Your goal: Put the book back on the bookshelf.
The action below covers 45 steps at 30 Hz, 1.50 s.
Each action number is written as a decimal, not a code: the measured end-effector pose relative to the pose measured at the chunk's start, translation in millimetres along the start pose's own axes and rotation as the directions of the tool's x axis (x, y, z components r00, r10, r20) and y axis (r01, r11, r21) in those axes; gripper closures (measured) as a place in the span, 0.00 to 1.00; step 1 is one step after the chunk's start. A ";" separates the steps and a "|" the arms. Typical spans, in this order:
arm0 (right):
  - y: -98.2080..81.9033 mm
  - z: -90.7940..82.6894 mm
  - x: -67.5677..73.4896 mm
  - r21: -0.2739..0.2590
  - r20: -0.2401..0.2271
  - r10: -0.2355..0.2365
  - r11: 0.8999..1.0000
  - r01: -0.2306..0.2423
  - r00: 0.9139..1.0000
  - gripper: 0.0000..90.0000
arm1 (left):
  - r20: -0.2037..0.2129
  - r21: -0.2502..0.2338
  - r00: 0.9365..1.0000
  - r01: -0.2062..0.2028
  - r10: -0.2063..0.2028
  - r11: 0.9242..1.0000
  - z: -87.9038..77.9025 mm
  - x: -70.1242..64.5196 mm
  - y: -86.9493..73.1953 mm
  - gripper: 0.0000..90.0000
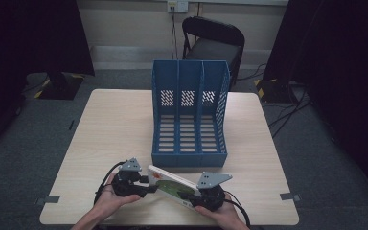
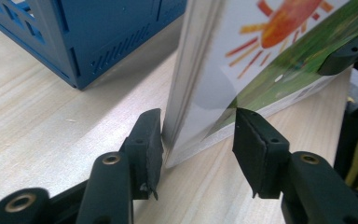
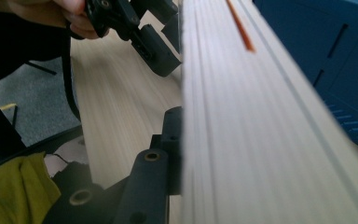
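No writing can be read on the book point(image 1: 172, 186); its cover shows an orange sun with rays above a green band. The book stands on edge on the near part of the table point(image 1: 110, 124), just in front of the blue file rack point(image 1: 189, 112), running from my left gripper point(image 1: 146, 184) to my right gripper point(image 1: 197, 197). My left jaws stand partly open around the book's left corner: one pad point(image 2: 150, 135) touches the page side, the other pad point(image 2: 251, 140) stands clear of the cover. My right jaws are clamped on the book's right end, one pad point(image 3: 172, 140) pressed flat against the page edges.
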State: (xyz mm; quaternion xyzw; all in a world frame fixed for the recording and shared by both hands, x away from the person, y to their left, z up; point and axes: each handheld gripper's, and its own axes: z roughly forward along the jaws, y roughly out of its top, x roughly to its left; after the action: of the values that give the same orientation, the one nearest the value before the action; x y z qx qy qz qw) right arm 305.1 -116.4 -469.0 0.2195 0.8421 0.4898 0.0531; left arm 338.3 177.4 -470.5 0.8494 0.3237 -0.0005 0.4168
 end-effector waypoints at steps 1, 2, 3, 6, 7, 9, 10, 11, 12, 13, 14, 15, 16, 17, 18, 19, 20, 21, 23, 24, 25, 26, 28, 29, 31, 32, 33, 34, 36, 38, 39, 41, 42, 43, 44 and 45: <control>0.1 -0.1 -0.1 0.001 -0.005 0.002 1.000 -0.002 1.000 0.85 | -0.002 -0.007 1.000 0.012 -0.012 1.000 -1.5 0.9 0.4 0.52; 0.4 -0.3 0.1 0.003 -0.002 -0.002 1.000 0.002 1.000 0.85 | -0.002 -0.007 1.000 0.012 -0.012 1.000 -1.5 0.9 0.4 0.49; 0.6 -0.4 0.0 0.004 -0.004 0.001 1.000 -0.001 1.000 0.85 | -0.009 -0.019 0.999 0.037 -0.038 0.999 -6.5 4.4 0.2 0.48; 1.2 -1.3 0.4 0.008 0.005 -0.007 1.000 0.007 1.000 0.85 | -0.028 -0.024 0.998 0.061 -0.061 0.998 -14.4 7.0 1.0 0.40; 1.4 -1.9 1.1 0.010 0.005 -0.008 1.000 0.008 1.000 0.85 | -0.047 -0.058 0.997 0.054 -0.057 0.997 -25.5 10.1 -1.0 0.40; 1.2 -2.3 1.3 0.010 0.002 -0.003 1.000 0.003 1.000 0.85 | -0.062 -0.067 0.995 0.069 -0.074 0.995 -30.3 14.5 -2.7 0.37; 1.2 -2.3 1.3 0.010 0.002 -0.003 1.000 0.003 1.000 0.85 | -0.079 -0.071 0.993 0.082 -0.088 0.994 -32.2 17.6 -3.6 0.37; 1.2 -2.5 0.2 0.010 -0.002 0.007 1.000 -0.007 1.000 0.85 | -0.103 -0.075 0.989 0.099 -0.106 0.992 -34.4 23.1 -4.9 0.33; 1.2 -2.8 -0.3 0.011 -0.004 0.010 1.000 -0.010 1.000 0.85 | -0.116 -0.073 0.987 0.104 -0.112 0.992 -35.2 26.3 -5.7 0.32; 1.1 -3.3 -0.5 0.010 0.001 0.009 1.000 -0.009 1.000 0.85 | -0.140 -0.067 0.984 0.105 -0.113 0.992 -36.2 30.3 -6.7 0.30; 1.1 -3.3 -0.5 0.010 0.001 0.009 1.000 -0.009 1.000 0.85 | -0.162 -0.056 0.981 0.101 -0.109 0.993 -36.7 33.4 -7.7 0.30; 1.1 -4.2 -0.9 0.009 -0.001 0.012 1.000 -0.012 1.000 0.85 | -0.183 -0.047 0.977 0.101 -0.108 0.994 -37.4 37.9 -9.0 0.26; 1.1 -4.2 -0.9 0.009 -0.001 0.012 1.000 -0.012 1.000 0.85 | -0.191 -0.048 0.974 0.116 -0.123 0.992 -37.6 40.6 -9.9 0.26; 1.2 -4.8 -0.9 0.008 -0.001 0.014 1.000 -0.014 1.000 0.85 | -0.209 -0.043 0.967 0.143 -0.149 0.989 -38.0 47.5 -12.2 0.19; 1.2 -4.8 -0.9 0.008 -0.001 0.014 1.000 -0.014 1.000 0.85 | -0.209 -0.043 0.967 0.143 -0.149 0.989 -38.0 47.5 -12.2 0.18; 1.2 -5.0 -1.0 0.008 -0.001 0.014 1.000 -0.014 1.000 0.85 | -0.235 -0.036 0.960 0.145 -0.150 0.989 -37.9 50.6 -13.9 0.18; 1.3 -5.3 -1.2 0.007 -0.002 0.016 1.000 -0.016 1.000 0.85 | -0.256 -0.023 0.955 0.149 -0.150 0.988 -37.6 52.3 -14.7 0.19; 1.8 -6.1 -1.2 0.009 -0.003 0.019 1.000 -0.019 1.000 0.85 | -0.309 -0.006 0.937 0.170 -0.163 0.985 -36.3 57.8 -17.6 0.19; 2.1 -6.3 -1.3 0.009 -0.005 0.020 1.000 -0.020 1.000 0.85 | -0.327 0.005 0.930 0.178 -0.167 0.984 -35.7 59.9 -19.2 0.19; 2.6 -7.3 -1.0 0.009 -0.007 0.020 1.000 -0.020 1.000 0.85 | -0.352 0.025 0.919 0.202 -0.180 0.979 -33.9 63.6 -21.5 0.19; 2.8 -7.8 -1.0 0.009 -0.008 0.021 1.000 -0.021 1.000 0.85 | -0.372 0.037 0.911 0.206 -0.178 0.978 -33.3 65.1 -22.4 0.19; 3.0 -8.3 -0.8 0.009 -0.006 0.018 1.000 -0.018 1.000 0.85 | -0.394 0.038 0.903 0.201 -0.170 0.979 -31.4 65.7 -23.7 0.19; 3.6 -9.4 -0.4 0.010 -0.009 0.023 1.000 -0.023 1.000 0.85 | -0.414 0.051 0.899 0.182 -0.145 0.982 -28.1 65.7 -25.3 0.19; 3.8 -10.0 -0.2 0.010 -0.007 0.021 1.000 -0.021 1.000 0.85 | -0.413 0.063 0.900 0.178 -0.137 0.982 -26.8 65.5 -25.6 0.19; 4.3 -11.2 0.3 0.012 -0.008 0.021 1.000 -0.021 1.000 0.85 | -0.440 0.062 0.890 0.164 -0.121 0.984 -24.0 63.8 -26.2 0.18; 4.6 -11.7 0.5 0.012 -0.004 0.018 1.000 -0.018 1.000 0.85 | -0.454 0.061 0.885 0.153 -0.109 0.986 -22.8 63.3 -27.0 0.18; 5.3 -12.7 0.7 0.013 -0.006 0.020 1.000 -0.020 1.000 0.85 | -0.458 0.056 0.883 0.143 -0.102 0.988 -22.1 63.6 -27.8 0.17; 5.6 -13.4 0.7 0.010 -0.005 0.020 1.000 -0.020 1.000 0.85 | -0.456 0.045 0.884 0.141 -0.105 0.989 -21.8 64.5 -28.9 0.16; 6.1 -14.4 1.0 0.008 -0.006 0.021 1.000 -0.021 1.000 0.85 | -0.467 0.024 0.877 0.137 -0.110 0.990 -21.0 65.5 -30.8 0.12; 8.6 -18.6 2.3 -0.005 -0.010 0.026 1.000 -0.026 1.000 0.85 | -0.461 -0.008 0.882 0.105 -0.097 0.994 -18.1 69.9 -35.1 0.05; 9.8 -20.2 3.2 -0.009 -0.009 0.026 1.000 -0.026 1.000 0.85 | -0.458 -0.023 0.884 0.097 -0.097 0.995 -16.8 71.6 -37.0 0.01; 10.9 -21.7 4.0 -0.012 -0.007 0.024 1.000 -0.024 1.000 0.85 | -0.459 -0.040 0.882 0.093 -0.101 0.995 -16.0 71.9 -37.9 0.00; 12.2 -23.5 4.6 -0.016 -0.005 0.020 1.000 -0.020 1.000 0.85 | -0.461 -0.046 0.882 0.090 -0.101 0.995 -15.6 71.8 -38.4 0.00; 13.4 -26.1 4.9 -0.022 -0.004 0.022 1.000 -0.022 1.000 0.85 | -0.460 -0.049 0.882 0.087 -0.100 0.995 -15.4 71.8 -38.7 0.00; 13.9 -27.5 4.7 -0.026 -0.006 0.024 0.999 -0.024 1.000 0.85 | -0.460 -0.049 0.882 0.087 -0.100 0.995 -15.4 71.8 -38.7 0.00; 14.3 -28.9 4.6 -0.029 -0.009 0.026 0.999 -0.026 1.000 0.85 | -0.460 -0.049 0.882 0.087 -0.100 0.995 -15.4 71.8 -38.7 0.00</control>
State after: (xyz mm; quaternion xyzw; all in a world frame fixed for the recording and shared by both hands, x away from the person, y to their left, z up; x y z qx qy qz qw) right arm 296.8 -131.6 -441.5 0.2274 0.8322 0.5036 0.0462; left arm 369.6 244.9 -507.3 0.8029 0.4539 0.1858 0.3387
